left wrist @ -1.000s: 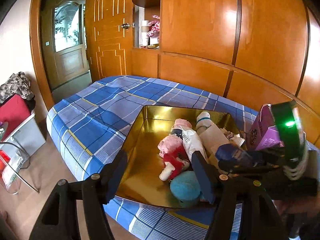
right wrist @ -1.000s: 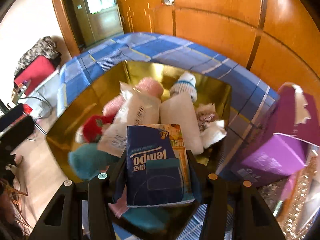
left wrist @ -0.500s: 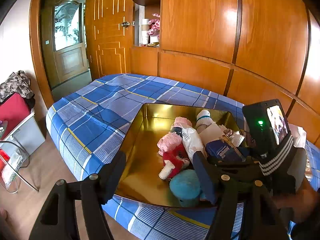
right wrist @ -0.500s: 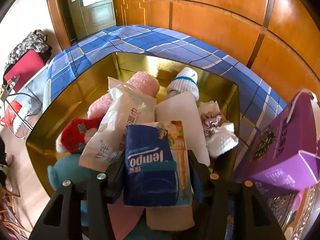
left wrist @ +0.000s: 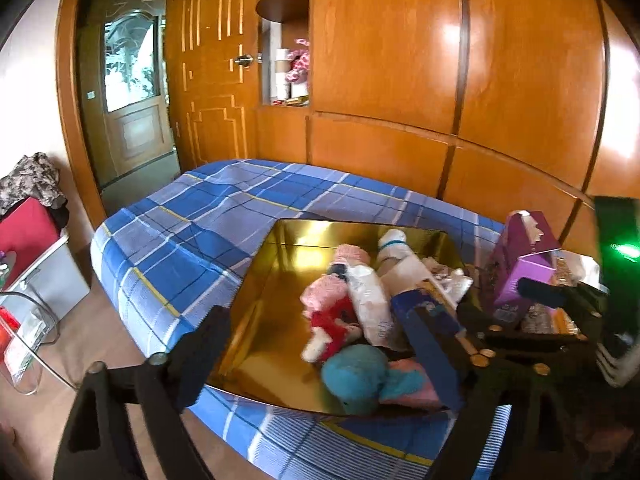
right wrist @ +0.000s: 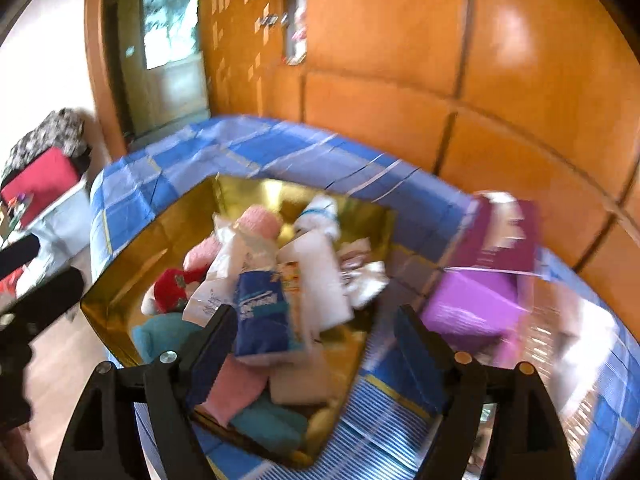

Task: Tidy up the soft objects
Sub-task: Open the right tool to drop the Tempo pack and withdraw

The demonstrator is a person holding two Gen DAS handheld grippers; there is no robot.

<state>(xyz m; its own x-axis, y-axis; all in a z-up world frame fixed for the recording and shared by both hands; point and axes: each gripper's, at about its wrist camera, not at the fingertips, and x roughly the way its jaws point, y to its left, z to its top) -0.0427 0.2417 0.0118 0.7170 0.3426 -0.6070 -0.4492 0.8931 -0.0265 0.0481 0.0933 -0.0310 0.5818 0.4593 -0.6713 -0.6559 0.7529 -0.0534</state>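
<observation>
Ahead of both tongs, the bed [left wrist: 224, 216] with its blue plaid cover is carrying a gold tray [left wrist: 264, 320], and the tray is holding most of the soft things already, so the sorting is looking well advanced. Just right of the right tongs [right wrist: 316, 344], a purple box [right wrist: 472, 304] is sitting outside the tray, and whether it belongs in there is hard to say. Directly ahead of those tongs, the blue tissue pack [right wrist: 260, 312] is lying on the pile, free of the pads. Both pairs of jaws are widening: the right tongs are spreading with the pack just beyond the left pad, and the left tongs [left wrist: 320, 344] are spreading over the tray's near rim, pinching nothing. Beyond them a teal plush [left wrist: 356, 376], a red sock [left wrist: 332, 324] and a white striped sock [left wrist: 390, 240] are resting.
</observation>
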